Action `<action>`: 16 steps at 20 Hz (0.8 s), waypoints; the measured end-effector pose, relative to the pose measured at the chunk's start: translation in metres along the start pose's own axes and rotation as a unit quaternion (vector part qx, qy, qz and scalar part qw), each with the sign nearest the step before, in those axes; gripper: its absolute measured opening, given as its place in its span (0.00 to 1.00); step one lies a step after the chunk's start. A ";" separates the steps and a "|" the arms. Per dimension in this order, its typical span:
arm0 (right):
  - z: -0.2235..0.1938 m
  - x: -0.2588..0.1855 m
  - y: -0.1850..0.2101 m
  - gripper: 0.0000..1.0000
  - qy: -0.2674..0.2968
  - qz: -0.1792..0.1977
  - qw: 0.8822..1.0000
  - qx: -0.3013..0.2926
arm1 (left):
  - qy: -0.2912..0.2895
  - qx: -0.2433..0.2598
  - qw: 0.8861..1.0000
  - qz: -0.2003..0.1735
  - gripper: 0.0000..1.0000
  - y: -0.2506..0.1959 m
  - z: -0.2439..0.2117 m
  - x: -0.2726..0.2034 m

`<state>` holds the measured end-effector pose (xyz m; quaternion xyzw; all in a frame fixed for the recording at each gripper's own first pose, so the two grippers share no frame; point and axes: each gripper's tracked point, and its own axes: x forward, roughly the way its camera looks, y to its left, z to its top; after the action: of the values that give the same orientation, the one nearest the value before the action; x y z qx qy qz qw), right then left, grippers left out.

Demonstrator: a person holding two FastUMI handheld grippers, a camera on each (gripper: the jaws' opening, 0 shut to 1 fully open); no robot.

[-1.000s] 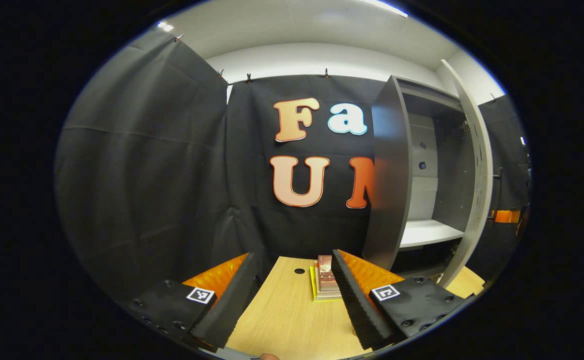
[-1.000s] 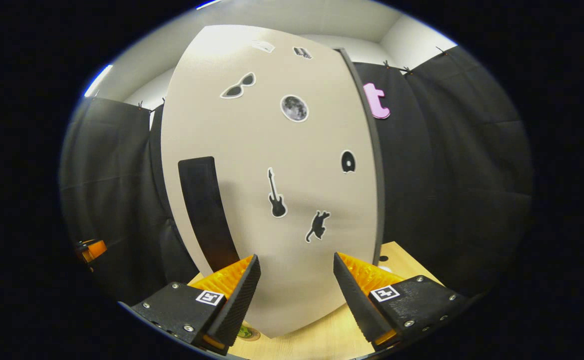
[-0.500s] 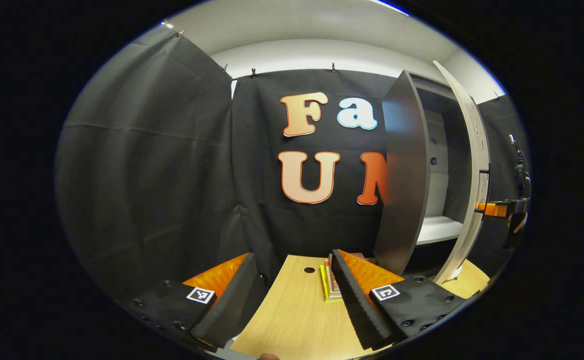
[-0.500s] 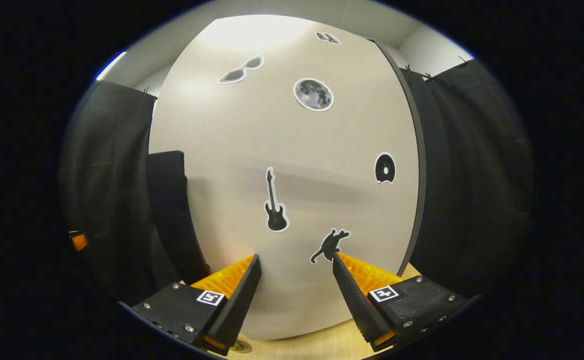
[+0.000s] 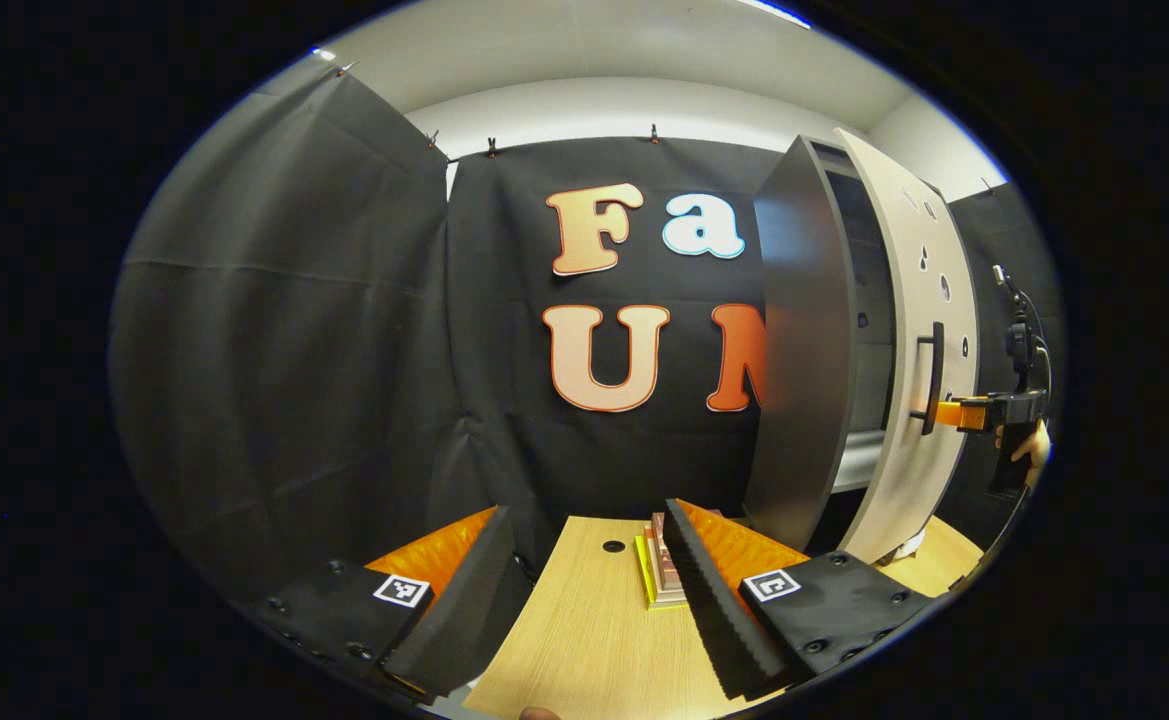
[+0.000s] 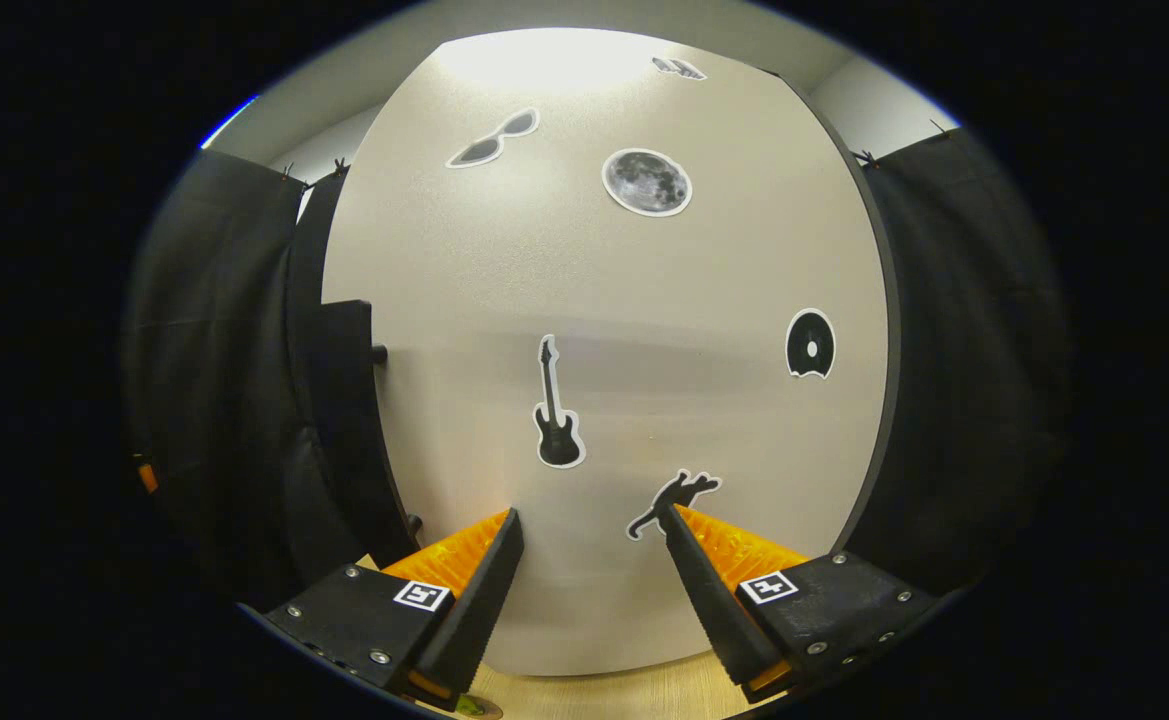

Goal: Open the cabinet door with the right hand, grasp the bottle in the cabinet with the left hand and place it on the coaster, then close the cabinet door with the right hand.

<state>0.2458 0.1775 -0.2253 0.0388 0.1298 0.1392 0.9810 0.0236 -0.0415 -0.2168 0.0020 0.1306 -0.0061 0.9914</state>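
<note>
Right gripper, jaws spread, is pushing cabinet door at frame centre; pads could be sliding off.

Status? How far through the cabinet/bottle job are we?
Late stage. Left gripper is open and empty, so bottle placement looks done, though unconfirmed here. In hand: right gripper, open, at the outer face of the cabinet door. Left: the door is ajar; push it shut.

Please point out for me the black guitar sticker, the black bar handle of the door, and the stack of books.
black guitar sticker (image 6: pixel 555 418), right gripper view, on its body.
black bar handle (image 5: pixel 935 375), left gripper view, mid-bar.
stack of books (image 5: pixel 658 575), left gripper view, top cover.
</note>
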 end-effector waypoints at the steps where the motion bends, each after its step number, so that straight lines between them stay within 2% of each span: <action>1: 0.001 0.001 0.002 0.90 0.001 -0.001 1.000 0.000 | 0.001 0.000 1.000 0.000 0.99 0.000 0.001 0.002; 4: 0.002 0.002 0.003 0.90 0.004 -0.005 1.000 -0.002 | 0.005 -0.005 1.000 -0.001 0.96 0.001 0.003 0.006; 11: 0.012 -0.006 -0.001 0.90 0.024 -0.016 1.000 -0.011 | -0.005 -0.010 1.000 -0.008 0.98 -0.002 0.029 0.020; 16: 0.070 -0.062 -0.017 0.90 -0.005 -0.020 1.000 -0.012 | -0.028 -0.006 0.999 -0.014 1.00 -0.001 0.069 0.024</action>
<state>0.2117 0.1411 -0.1446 0.0253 0.1241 0.1213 0.9845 0.0647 -0.0430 -0.1569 -0.0062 0.1027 -0.0192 0.9945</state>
